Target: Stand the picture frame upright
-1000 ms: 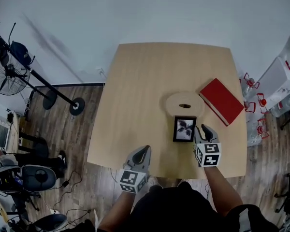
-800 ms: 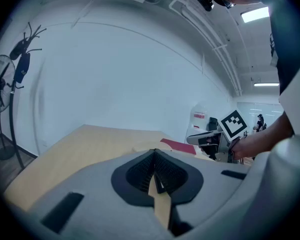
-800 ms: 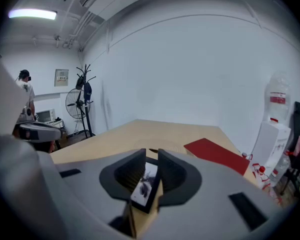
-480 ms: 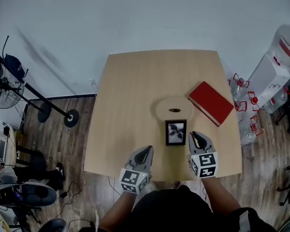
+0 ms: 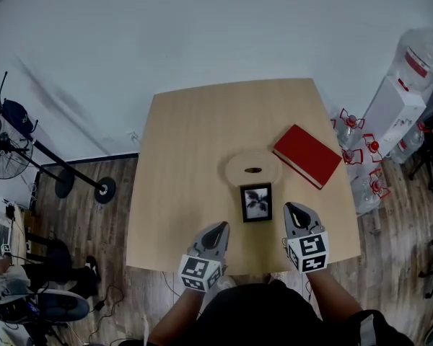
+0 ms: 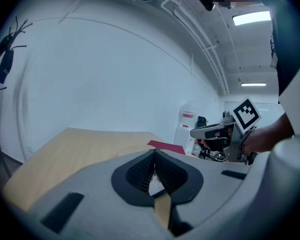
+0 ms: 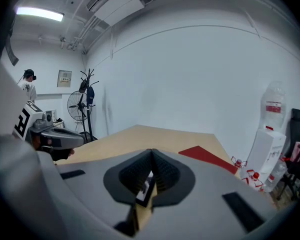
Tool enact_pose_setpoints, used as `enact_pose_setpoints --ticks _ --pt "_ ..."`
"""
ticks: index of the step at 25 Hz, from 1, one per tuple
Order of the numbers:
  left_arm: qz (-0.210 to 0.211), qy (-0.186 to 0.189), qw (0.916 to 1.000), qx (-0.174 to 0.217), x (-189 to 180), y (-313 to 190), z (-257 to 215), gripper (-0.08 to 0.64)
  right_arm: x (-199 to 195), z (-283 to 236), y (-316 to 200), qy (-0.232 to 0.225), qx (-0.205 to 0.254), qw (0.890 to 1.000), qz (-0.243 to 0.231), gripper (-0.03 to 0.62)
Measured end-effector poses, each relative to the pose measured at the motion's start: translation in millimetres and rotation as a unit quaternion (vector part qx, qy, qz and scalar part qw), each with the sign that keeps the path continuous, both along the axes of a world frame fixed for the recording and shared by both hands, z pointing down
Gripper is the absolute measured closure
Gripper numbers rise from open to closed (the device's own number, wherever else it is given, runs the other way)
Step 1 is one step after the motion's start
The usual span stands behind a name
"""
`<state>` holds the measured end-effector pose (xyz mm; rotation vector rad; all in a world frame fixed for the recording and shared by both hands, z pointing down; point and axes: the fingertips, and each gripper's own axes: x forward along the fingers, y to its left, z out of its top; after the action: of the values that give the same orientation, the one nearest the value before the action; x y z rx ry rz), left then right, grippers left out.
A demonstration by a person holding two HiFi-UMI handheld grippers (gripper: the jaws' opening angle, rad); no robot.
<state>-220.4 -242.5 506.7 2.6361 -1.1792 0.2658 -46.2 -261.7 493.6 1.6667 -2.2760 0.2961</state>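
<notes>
The small black picture frame (image 5: 257,202) with a dark leaf print is near the table's front edge, just in front of a round wooden disc (image 5: 252,169). From above I cannot tell whether it stands or lies flat. My right gripper (image 5: 297,211) hovers to its right, apart from it, jaws shut and empty. A sliver of the frame (image 7: 146,184) shows behind the shut right gripper (image 7: 151,151) in its own view. My left gripper (image 5: 215,229) is at the frame's front left, also shut and empty; its tips (image 6: 154,151) meet.
A red book (image 5: 307,156) lies at the table's right side, behind the right gripper. The light wooden table (image 5: 187,150) stands on a wood floor. A fan (image 5: 3,153) stands left, and water bottles (image 5: 411,56) stand right.
My right gripper has pulled back from the frame's right side and its jaws have gone from open to shut. The left gripper has hardly moved. The head view has shifted.
</notes>
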Motion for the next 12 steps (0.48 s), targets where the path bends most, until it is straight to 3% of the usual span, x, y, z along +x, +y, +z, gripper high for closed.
enact_pose_setpoints --ticks 12 --pt "0.004 0.002 1.0 0.001 13 -3 0 0.565 0 -14 -5 0.017 0.015 1.0 -0.014 0.583"
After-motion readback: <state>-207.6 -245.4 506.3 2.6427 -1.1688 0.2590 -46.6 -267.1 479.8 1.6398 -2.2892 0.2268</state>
